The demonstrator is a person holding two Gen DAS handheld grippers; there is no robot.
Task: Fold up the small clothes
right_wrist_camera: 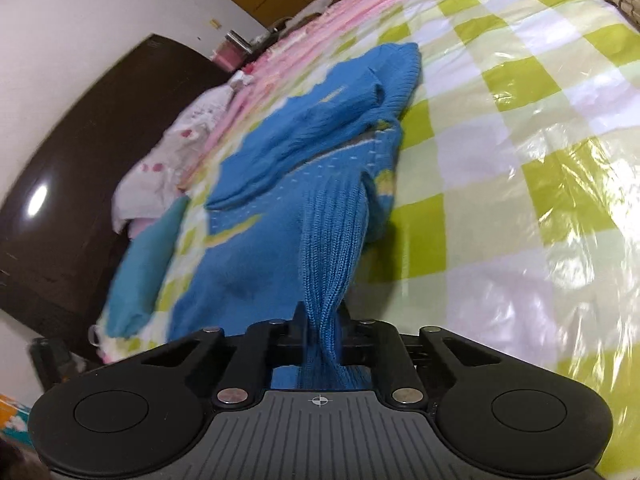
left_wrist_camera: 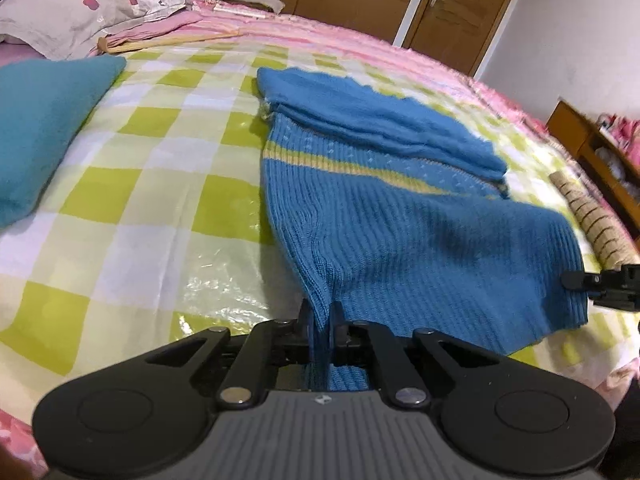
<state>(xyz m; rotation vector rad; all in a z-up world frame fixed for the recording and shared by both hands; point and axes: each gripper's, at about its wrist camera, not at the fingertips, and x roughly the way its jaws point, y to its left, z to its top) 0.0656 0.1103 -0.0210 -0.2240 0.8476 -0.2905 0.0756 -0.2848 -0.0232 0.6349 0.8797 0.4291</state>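
Nearest the lens, the left gripper (left_wrist_camera: 320, 320) has its jaws pinching one near hem corner of the blue knitted sweater (left_wrist_camera: 380, 208); the right gripper (right_wrist_camera: 322, 320) has its jaws pinched on the other near corner, with ribbed knit bunched between them. The sweater lies on the bed's green-checked plastic sheet (left_wrist_camera: 140, 200), its hem end raised toward the grippers, its sleeves already laid across the chest beyond the yellow stripe.

Judging by this, the hem is about to be carried over toward the collar. The risks are these: the thick rib could slip from either thin pinch; uneven lifting between the hands would skew the fold; dragging across the slick sheet could pull the folded sleeves loose.

Left of the sweater sits a teal cushion (left_wrist_camera: 44, 128), well apart. Beyond it, a patterned pillow (left_wrist_camera: 80, 12) lies near the headboard. Right of the sweater, a rolled straw mat (left_wrist_camera: 592, 216) lies close to the hem, and could catch a wide swing.
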